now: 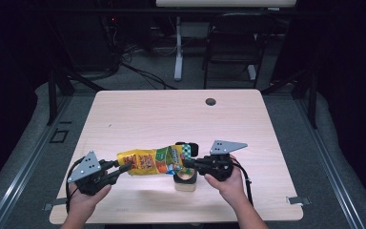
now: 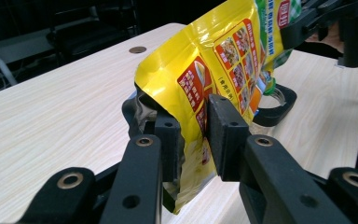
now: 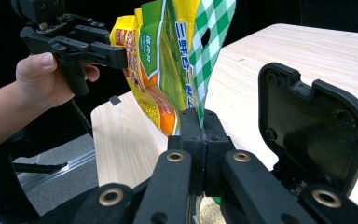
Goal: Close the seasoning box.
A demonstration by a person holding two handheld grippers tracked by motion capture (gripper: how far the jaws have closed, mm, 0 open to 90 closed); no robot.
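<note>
— How did the two claws stand?

— Both were clamped on the same pouch (image 1: 155, 161). The left claw (image 1: 125, 168) pinched the yellow end, its jaws parted just by the thickness of the foil. The right claw (image 1: 188, 163) had its jaws pressed nearly together on the green-and-white checked edge.

— And where was the pouch?

— Held up in the air over the near part of the desk (image 1: 171, 119), stretched between the claws. Its long axis ran roughly level from left to right, yellow end toward the left hand (image 1: 88, 195), checked end toward the right hand (image 1: 228, 183).

— What was it like?

— Glossy, crinkled foil, flat and oblong, printed with small food pictures on red and orange panels. Just below its right end stood a pale, light-wood-coloured container (image 1: 186, 180) with a black hinged lid (image 3: 314, 123) standing open; the lid was matte plastic with rounded corners
</note>
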